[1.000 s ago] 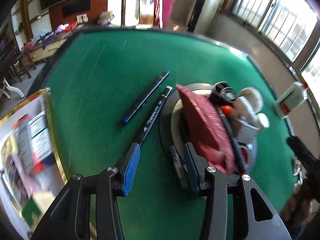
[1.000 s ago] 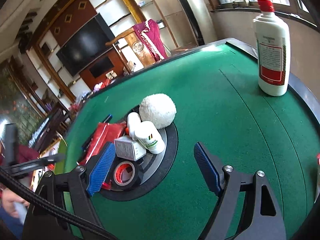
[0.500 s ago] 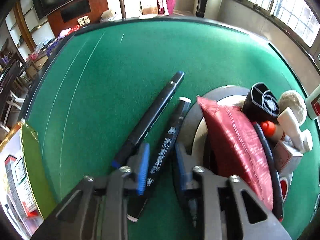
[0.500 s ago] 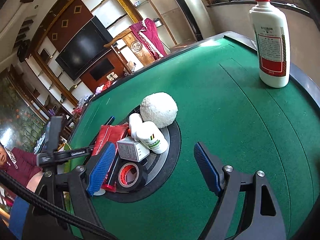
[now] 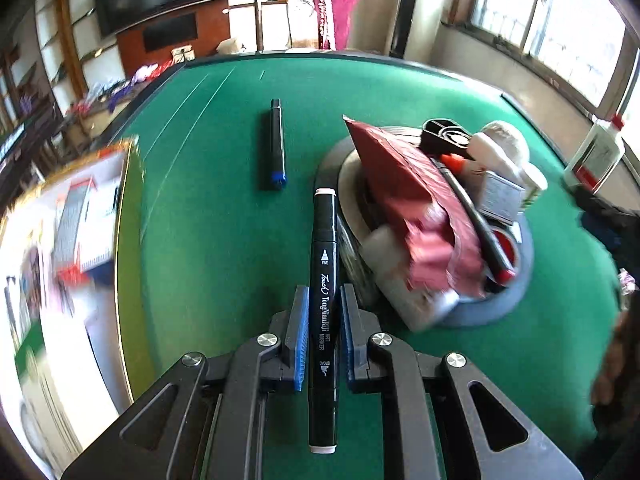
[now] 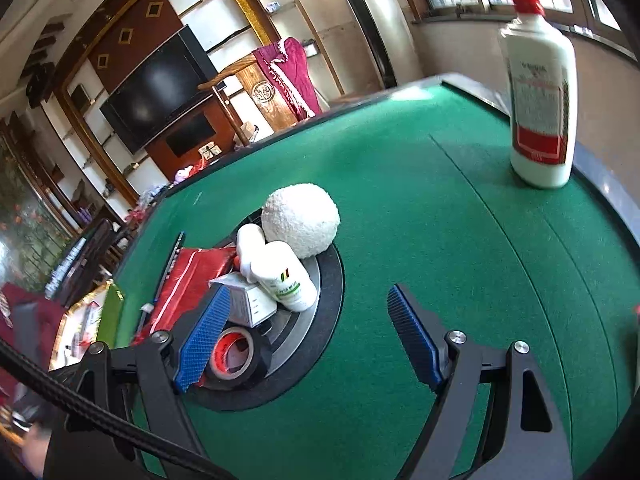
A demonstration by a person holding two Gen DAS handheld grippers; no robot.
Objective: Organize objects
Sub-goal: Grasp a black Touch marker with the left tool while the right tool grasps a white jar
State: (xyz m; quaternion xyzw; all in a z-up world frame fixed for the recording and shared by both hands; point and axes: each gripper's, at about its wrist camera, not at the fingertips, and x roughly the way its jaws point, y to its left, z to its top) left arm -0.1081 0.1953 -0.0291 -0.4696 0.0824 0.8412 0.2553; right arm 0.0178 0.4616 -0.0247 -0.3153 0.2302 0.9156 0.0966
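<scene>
Marker [image 5: 324,280] clamped in left claw [image 5: 324,336] above green felt table [image 5: 208,216]; right claw [image 6: 308,340] wide

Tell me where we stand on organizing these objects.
In hand: the left claw is shut on the black art marker. The right claw is open and empty over the green table. Left: the blue-tipped pen lies loose on the felt, and the round tray is piled with the red packet, tape roll and bottles.
</scene>
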